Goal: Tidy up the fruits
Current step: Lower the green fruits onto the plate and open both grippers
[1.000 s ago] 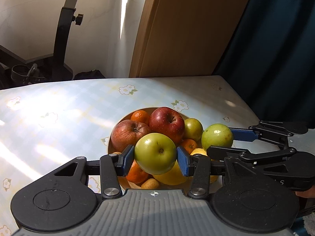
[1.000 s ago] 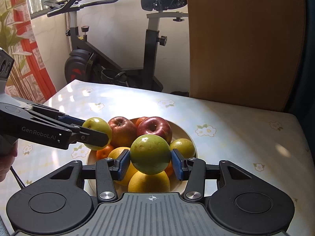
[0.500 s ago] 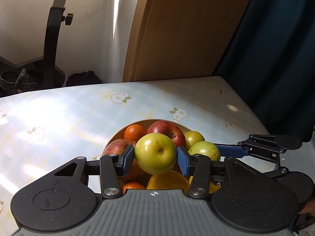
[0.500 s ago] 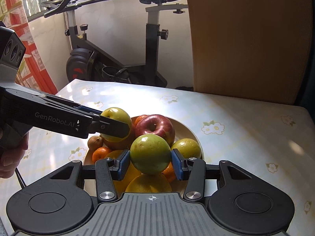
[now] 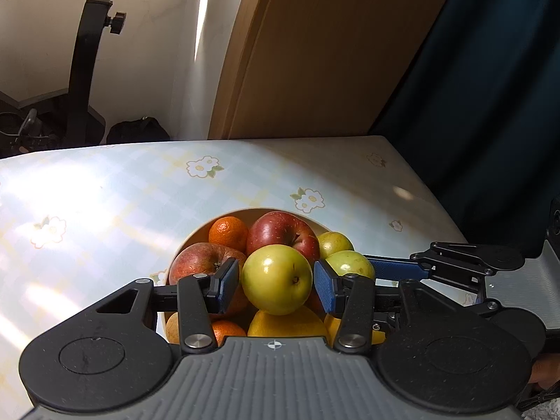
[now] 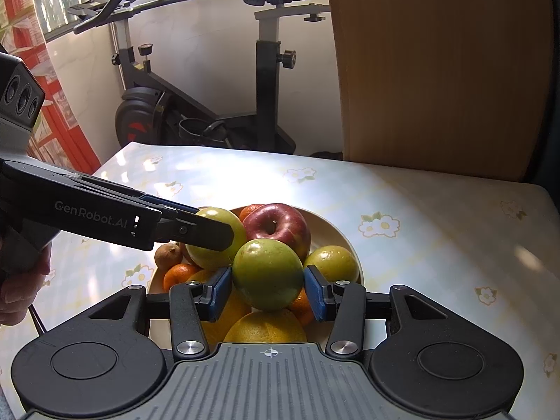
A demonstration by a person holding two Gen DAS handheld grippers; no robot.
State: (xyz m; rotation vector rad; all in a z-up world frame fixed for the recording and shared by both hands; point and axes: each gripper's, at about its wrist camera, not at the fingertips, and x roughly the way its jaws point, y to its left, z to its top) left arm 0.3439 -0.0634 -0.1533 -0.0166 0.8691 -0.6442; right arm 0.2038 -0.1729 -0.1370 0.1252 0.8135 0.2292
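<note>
A cream bowl (image 6: 337, 232) heaped with red apples (image 6: 276, 225), mandarins (image 5: 227, 232) and yellow fruit (image 5: 287, 323) stands on the flowered tablecloth (image 5: 105, 203). My left gripper (image 5: 276, 280) is shut on a yellow-green apple (image 5: 276, 278) just above the pile. In the right wrist view this left gripper (image 6: 210, 232) comes in from the left, its apple (image 6: 218, 241) over the bowl's left side. My right gripper (image 6: 267, 288) is shut on a duller green apple (image 6: 267, 273) above the bowl's near side. From the left wrist, that apple (image 5: 350, 262) shows at the right.
An exercise bike (image 6: 266, 70) stands beyond the table's far edge, beside a wooden panel (image 6: 437, 70). A dark curtain (image 5: 490, 70) hangs past the table's right edge. A hand (image 6: 17, 287) grips the left tool's handle. Bare cloth surrounds the bowl.
My left gripper has carried its apple forward over the bowl, closer to the right gripper's apple. The right gripper has stayed almost still. Both apples stay gripped.
</note>
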